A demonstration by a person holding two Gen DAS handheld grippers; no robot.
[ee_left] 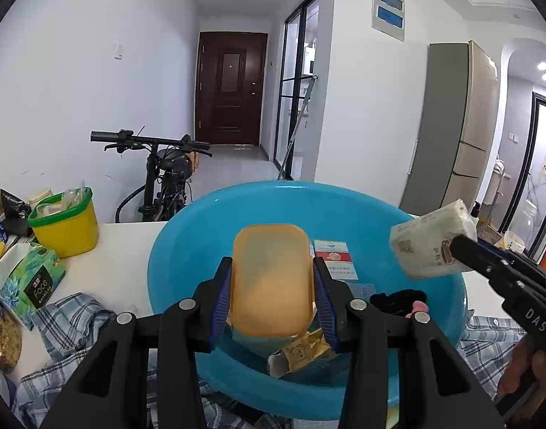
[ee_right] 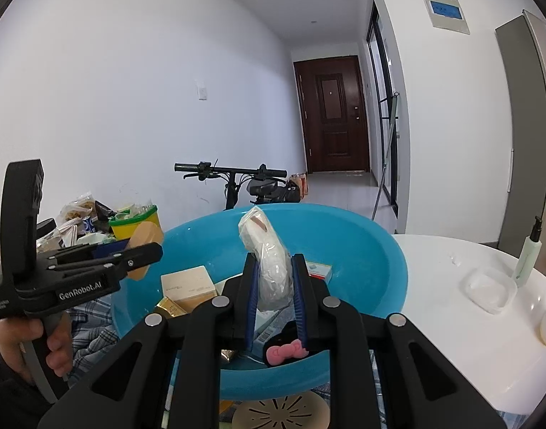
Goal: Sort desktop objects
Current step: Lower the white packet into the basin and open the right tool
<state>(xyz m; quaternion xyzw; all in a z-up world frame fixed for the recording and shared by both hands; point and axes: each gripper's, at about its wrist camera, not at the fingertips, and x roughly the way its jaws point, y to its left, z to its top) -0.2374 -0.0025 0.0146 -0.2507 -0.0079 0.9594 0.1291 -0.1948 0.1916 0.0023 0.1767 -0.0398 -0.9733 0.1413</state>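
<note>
Two hand-held claws over a glossy blue plastic basin on a white tabletop. The left claw pinches an orange, translucent, round-cornered plastic lid between its ribbed blue pads; the lid's lower edge is hidden behind the claw's black body, and its frosted surface blurs whatever lies behind it. Just right of this claw a red-and-white carton lies flat in the basin, partly covered by the lid; below the claw a crumpled gold foil packet shows, its print too small to read. The right claw is pressed onto a soft white tissue pack in wrinkled clear film, held upright above the basin; the pack's base is hidden between the pads. Left of this claw a beige cardboard box rests in the basin; beneath the claw lies a black item with a pink bow, its shape cut off by the claw. A slotted tan disc at the lower edge is cropped. Far right of the claw stand a pump bottle and a clear shallow container. A hand grips the left claw's handle. Checked cloth lies under the basin's near side, and a yellow tub sits far left.
</note>
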